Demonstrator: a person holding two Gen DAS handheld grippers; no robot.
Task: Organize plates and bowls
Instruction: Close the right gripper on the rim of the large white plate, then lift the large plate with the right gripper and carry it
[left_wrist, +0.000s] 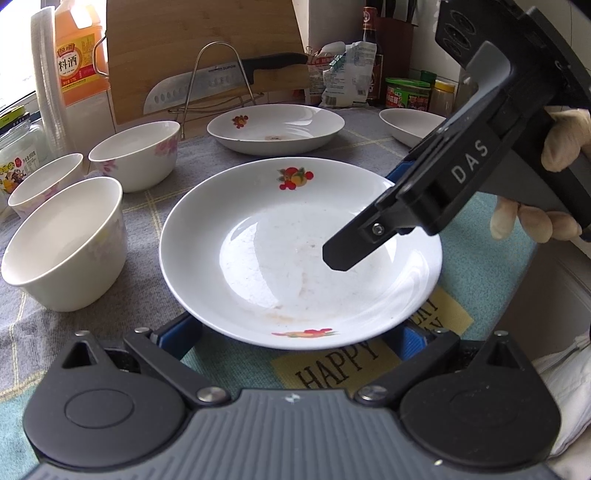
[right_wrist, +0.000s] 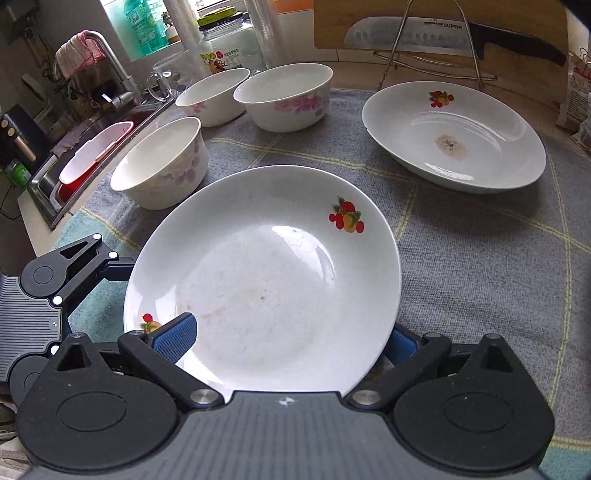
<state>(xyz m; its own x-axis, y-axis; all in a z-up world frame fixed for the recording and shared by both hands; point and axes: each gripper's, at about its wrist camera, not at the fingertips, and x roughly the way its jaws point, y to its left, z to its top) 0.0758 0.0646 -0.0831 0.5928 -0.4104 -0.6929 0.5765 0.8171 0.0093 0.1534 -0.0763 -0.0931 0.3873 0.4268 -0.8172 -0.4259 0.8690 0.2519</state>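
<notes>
The grey checked cloth is spreading wide across the counter, and open room is lying to the right of the near plate, between it and the far plate. That near plate, glossy white and round with fruit prints on its rim, is sitting tilted at the centre, its near edge raised. The right gripper is pinching its rim, one blue pad lying over the top of the rim, the other under the edge. The left gripper is sitting spread at the plate's other side, its blue pads half tucked beneath the edge; whether they are touching it I cannot tell. The far plate, same glaze, a brown stain at its centre, is resting well apart near the knife rack. Three smooth white bowls with pink flowers are crowding the left, mouths up, the nearest just beside the plate's rim. Beyond them the sink edge is closing that side
</notes>
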